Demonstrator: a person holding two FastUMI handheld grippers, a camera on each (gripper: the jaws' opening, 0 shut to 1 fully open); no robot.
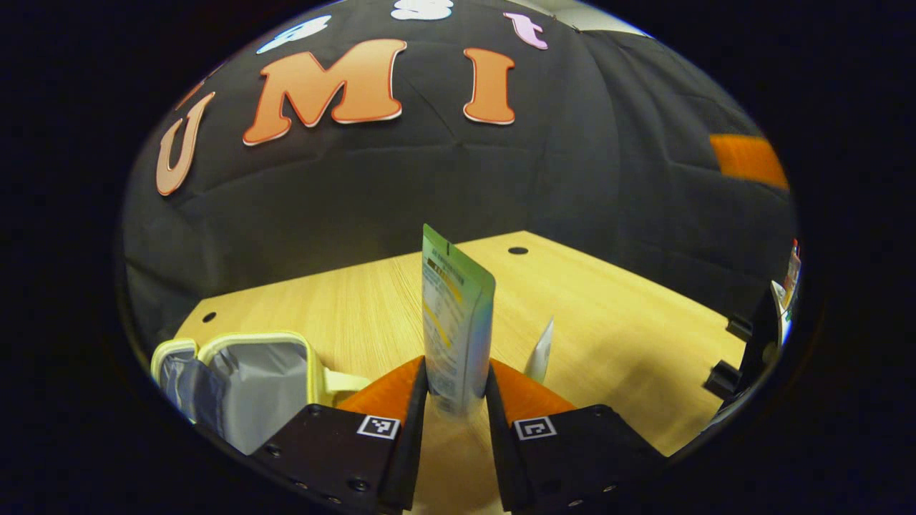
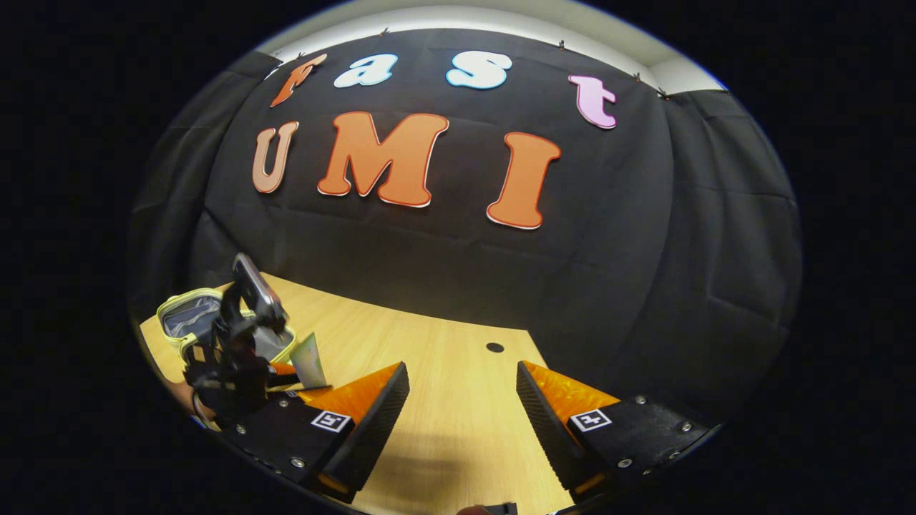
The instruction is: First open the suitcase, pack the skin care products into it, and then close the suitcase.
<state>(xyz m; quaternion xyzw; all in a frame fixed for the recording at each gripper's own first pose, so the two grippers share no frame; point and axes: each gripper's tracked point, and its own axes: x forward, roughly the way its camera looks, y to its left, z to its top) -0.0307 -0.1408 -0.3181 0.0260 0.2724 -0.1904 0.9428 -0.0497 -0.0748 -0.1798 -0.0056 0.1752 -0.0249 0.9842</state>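
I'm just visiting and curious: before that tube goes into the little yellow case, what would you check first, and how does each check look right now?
1. Suitcase open: ok, lid up, grey lining showing.
2. Left hand-held gripper holding the skin care tube: ok, both fingers press its lower end.
3. Tube upright: ok.
4. Right hand-held gripper out of the way: ok, open over bare table.
5. Room inside the suitcase: cannot tell.
6. Second white tube behind the fingers still to pack: not ok, it stands on the table.
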